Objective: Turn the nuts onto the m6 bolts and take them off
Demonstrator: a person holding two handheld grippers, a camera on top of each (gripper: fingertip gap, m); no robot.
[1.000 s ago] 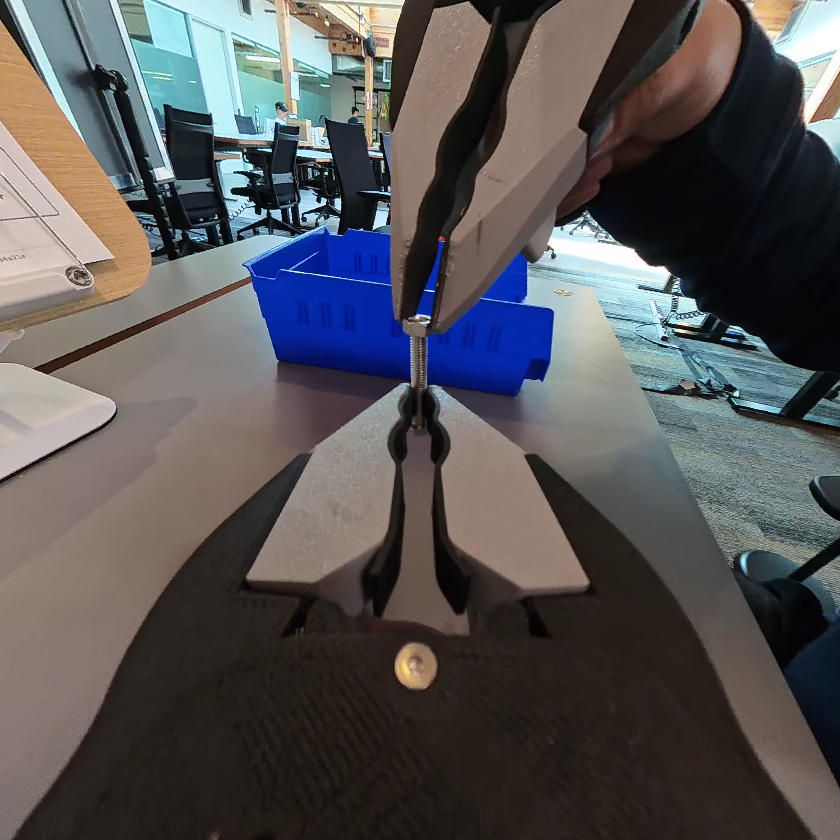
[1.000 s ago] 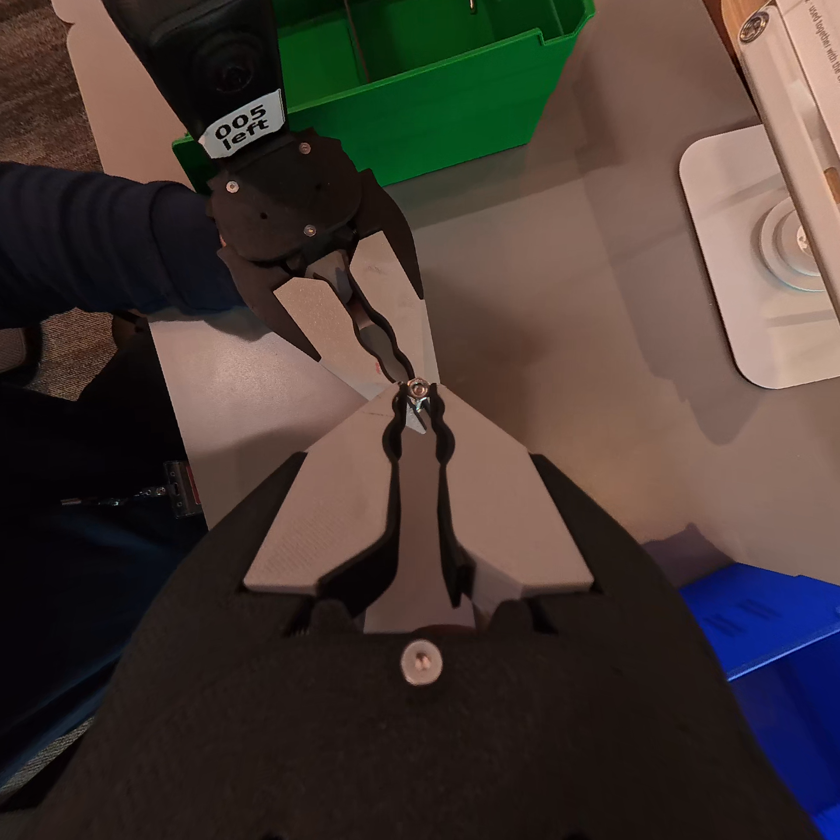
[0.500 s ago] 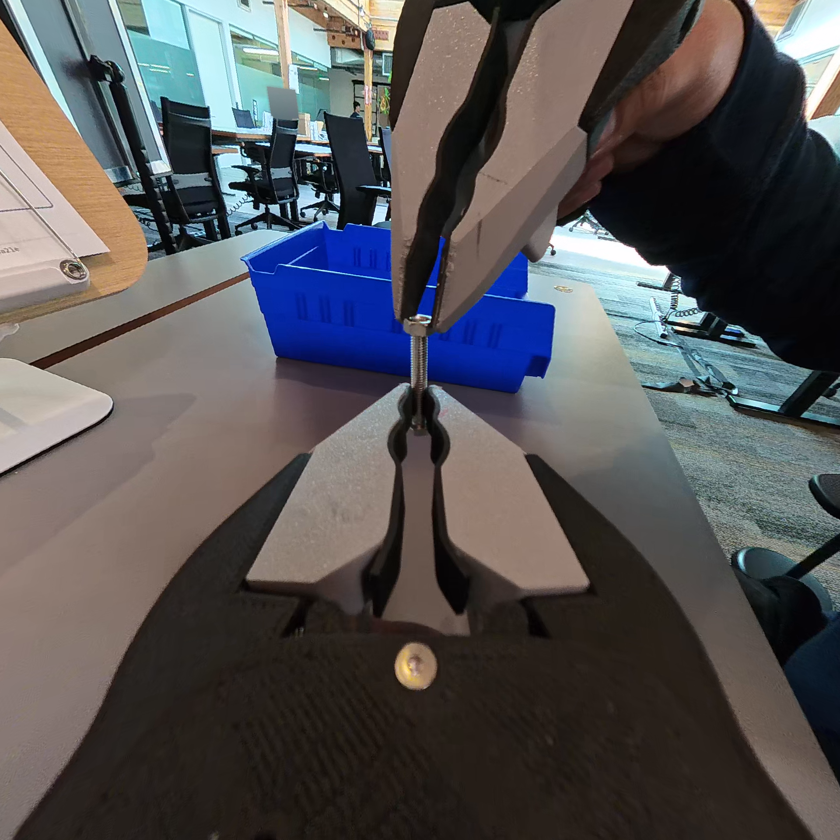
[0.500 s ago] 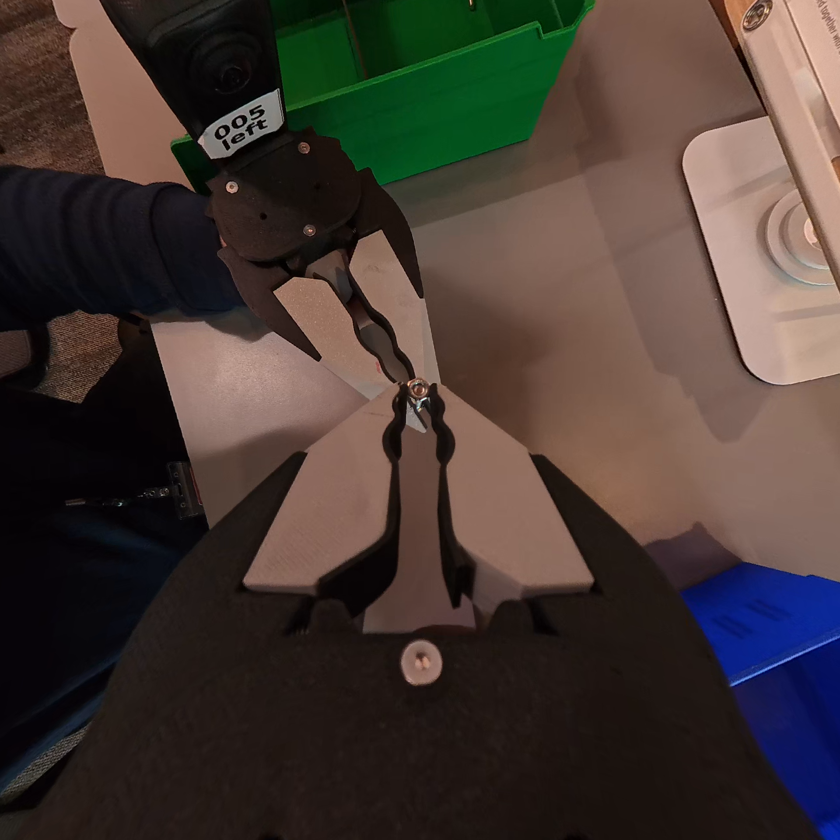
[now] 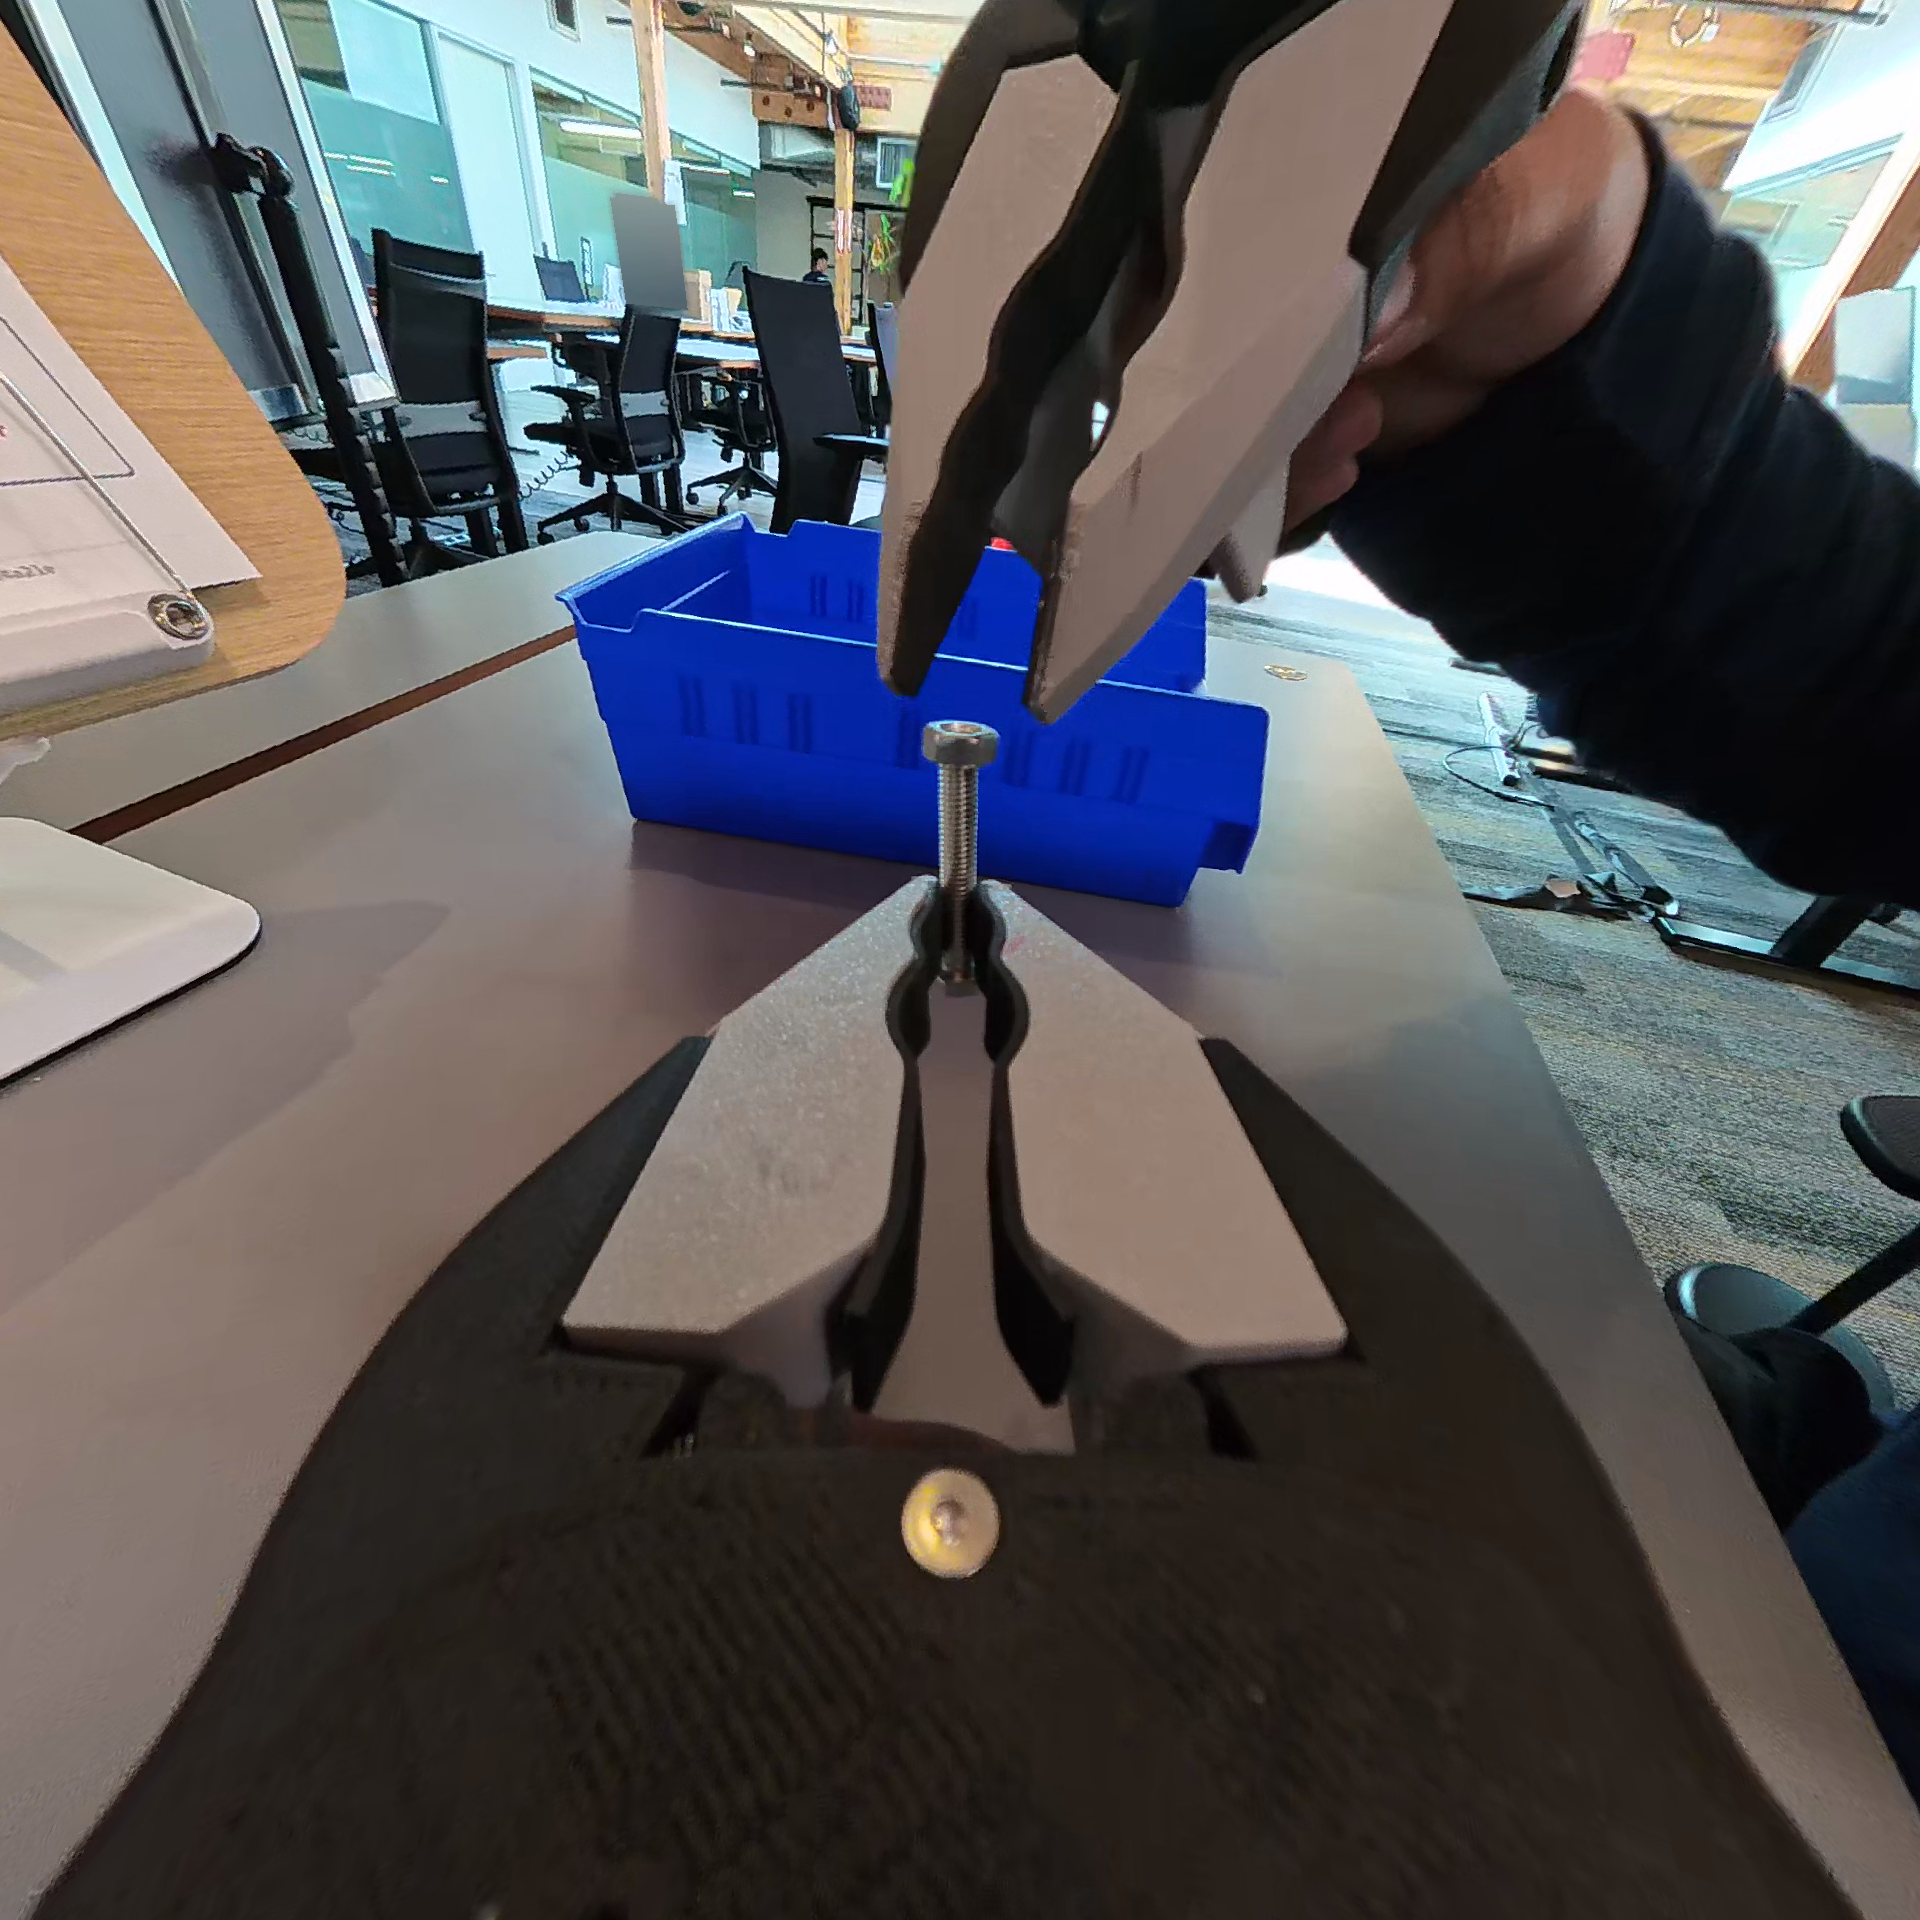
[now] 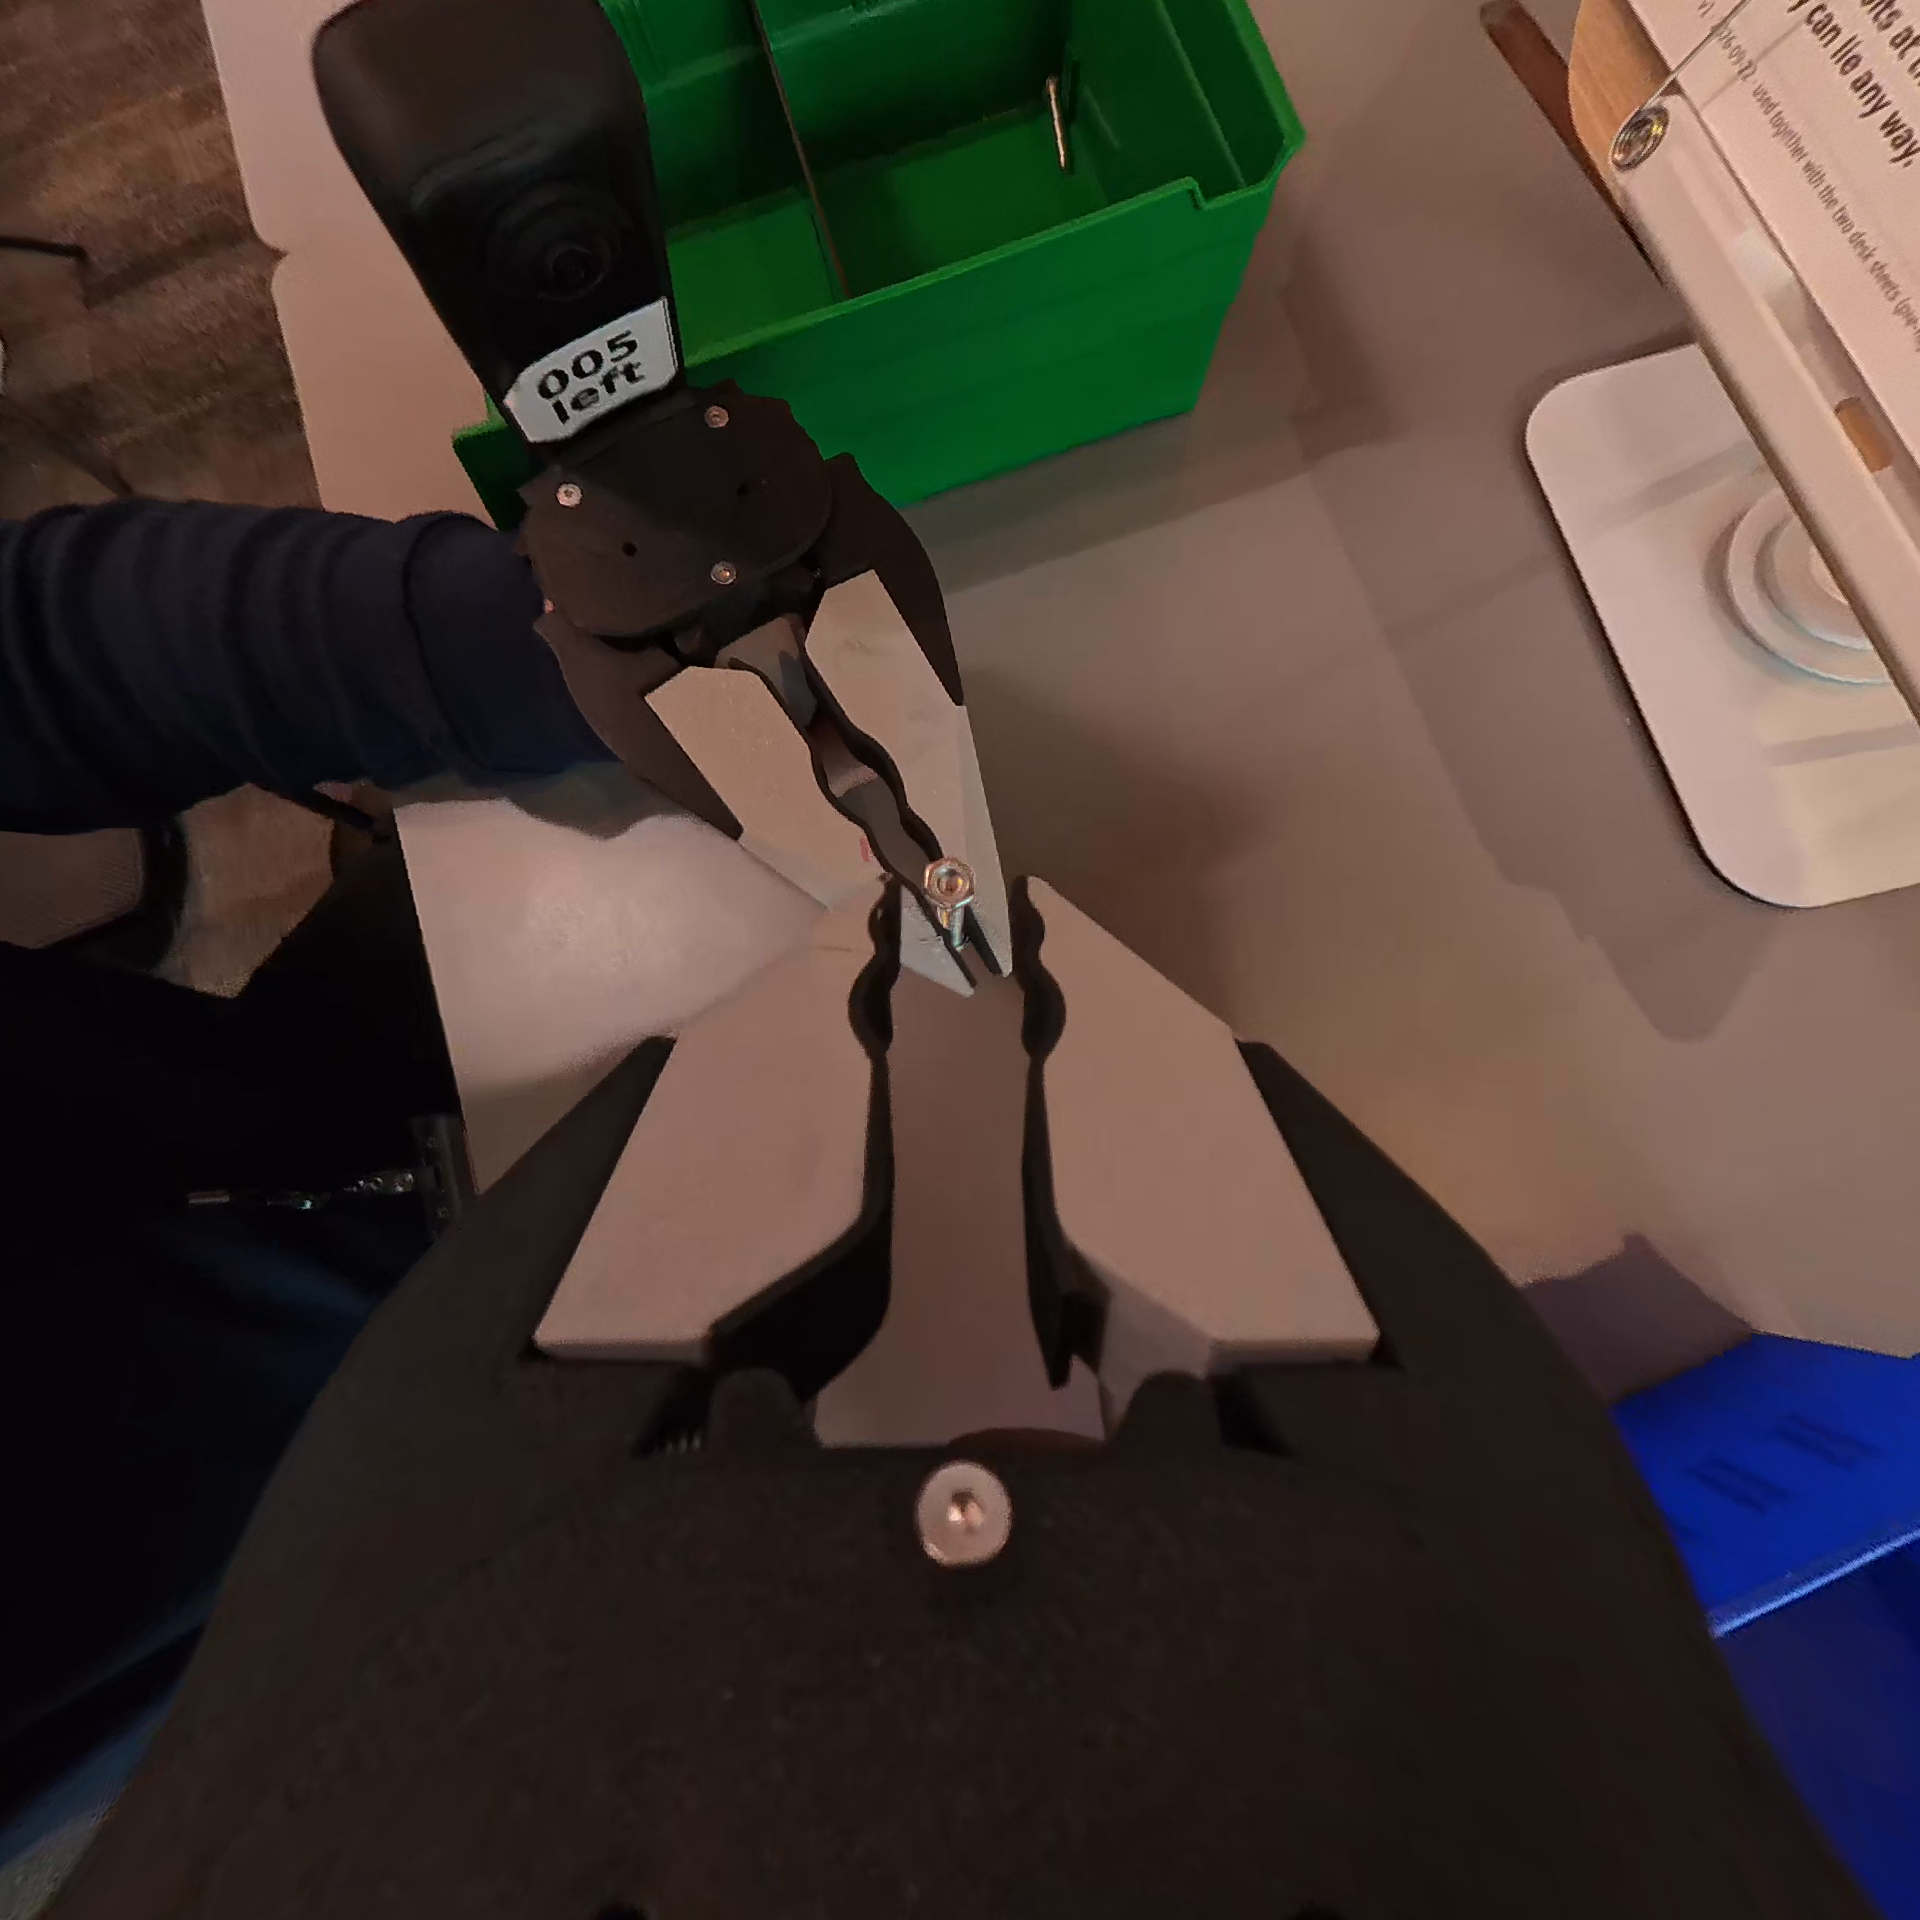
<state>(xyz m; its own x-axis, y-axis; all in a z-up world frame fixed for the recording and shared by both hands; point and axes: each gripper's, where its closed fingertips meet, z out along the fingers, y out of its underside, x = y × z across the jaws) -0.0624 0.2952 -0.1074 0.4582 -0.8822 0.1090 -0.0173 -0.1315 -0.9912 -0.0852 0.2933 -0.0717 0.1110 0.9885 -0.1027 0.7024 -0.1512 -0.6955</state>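
Observation:
My left gripper (image 5: 956, 920) is shut on the lower end of a steel bolt (image 5: 957, 831) and holds it upright above the grey table. A hex nut (image 5: 960, 740) sits at the bolt's top end. My right gripper (image 5: 971, 698) hangs just above the nut, open, its tips to either side and apart from it. In the right wrist view I look down on the nut (image 6: 948, 883) and bolt between my open right gripper (image 6: 956, 902), with the left gripper (image 6: 971, 971) gripping the bolt from below.
A blue bin (image 5: 914, 790) stands behind the bolt; its corner shows in the right wrist view (image 6: 1766, 1507). A green divided bin (image 6: 987, 343) holds a loose bolt (image 6: 1058, 120). A white stand base (image 6: 1662, 675) with a wooden board stands beside them. The table edge is near the person's sleeve (image 6: 260, 644). The left gripper's tips are roughly 4 cm from the right gripper's.
My right gripper was shut on the nut at the bolt's top; it has opened and lifted slightly off it. The left gripper still holds the bolt.

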